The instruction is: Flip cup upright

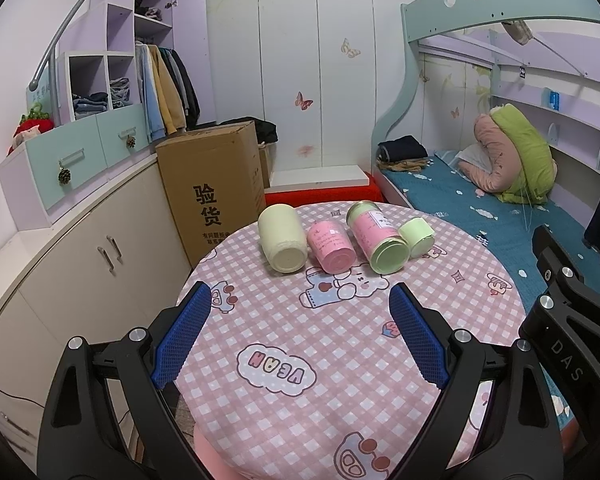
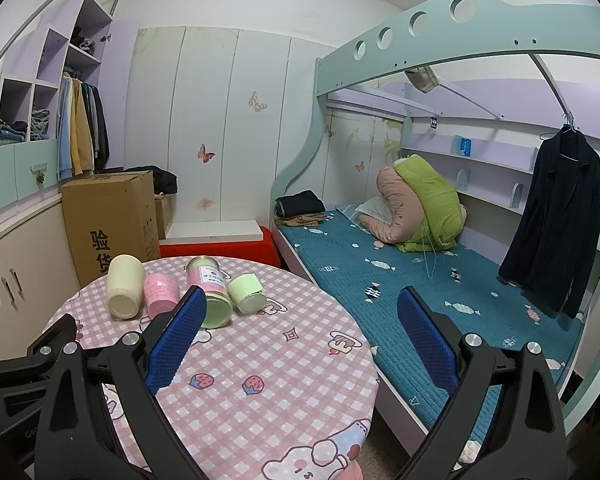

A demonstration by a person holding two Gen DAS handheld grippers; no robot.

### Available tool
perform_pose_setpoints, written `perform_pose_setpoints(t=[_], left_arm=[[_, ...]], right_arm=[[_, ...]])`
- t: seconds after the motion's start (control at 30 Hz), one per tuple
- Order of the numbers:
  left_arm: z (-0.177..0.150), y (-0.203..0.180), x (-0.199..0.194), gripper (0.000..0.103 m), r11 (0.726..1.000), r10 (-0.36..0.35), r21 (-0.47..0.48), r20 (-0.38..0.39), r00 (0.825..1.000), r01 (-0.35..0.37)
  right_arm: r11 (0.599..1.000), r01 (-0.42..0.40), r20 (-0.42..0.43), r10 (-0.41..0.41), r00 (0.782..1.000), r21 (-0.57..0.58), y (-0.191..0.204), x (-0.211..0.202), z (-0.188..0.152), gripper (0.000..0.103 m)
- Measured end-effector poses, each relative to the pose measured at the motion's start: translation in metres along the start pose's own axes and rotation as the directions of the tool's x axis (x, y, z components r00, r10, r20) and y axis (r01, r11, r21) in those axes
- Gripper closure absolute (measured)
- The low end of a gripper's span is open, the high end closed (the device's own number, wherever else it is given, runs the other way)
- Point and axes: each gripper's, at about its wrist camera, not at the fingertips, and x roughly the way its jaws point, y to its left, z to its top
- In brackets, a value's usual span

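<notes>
Table (image 1: 340,360): round, pink checked cloth; four cups lie on their sides along its far edge.
Cream cup (image 1: 281,239): largest, far left, base facing near.
Left gripper (image 1: 300,332): released, empty, well short of the cups; approach level and straddle one body.
Right gripper (image 2: 300,336): released, empty, off the table's right.

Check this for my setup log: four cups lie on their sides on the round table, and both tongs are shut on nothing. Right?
Not quite: the left tongs and right tongs are open, as each wrist view shows. The four cups do lie on their sides on the round table.
</notes>
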Motion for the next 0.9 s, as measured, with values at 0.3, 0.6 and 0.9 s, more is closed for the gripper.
perform_pose_setpoints(t=[0.3,0.6,0.9], left_arm=[[-0.0001,0.0014,0.0024,0.012,1.0,0.008,0.008,-0.002,1.0,-0.008],[0.0001,0.0008,0.0023,0.012,1.0,0.008,0.01,-0.005,1.0,-0.008],[-0.0017,0.0004,0.0029,0.012,1.0,0.006,0.009,-0.002,1.0,-0.006]], right_arm=[[1.0,0.007,-0.009,-0.007,1.0,-0.006,0.0077,0.0035,0.0021,0.01],[1.0,0.015,-0.011,-0.015,1.0,-0.007,0.0087,0.001,0.0026,0.01],[1.0,0.017,-0.012,-0.017,1.0,-0.002,0.0083,0.0007,0.003,0.01]])
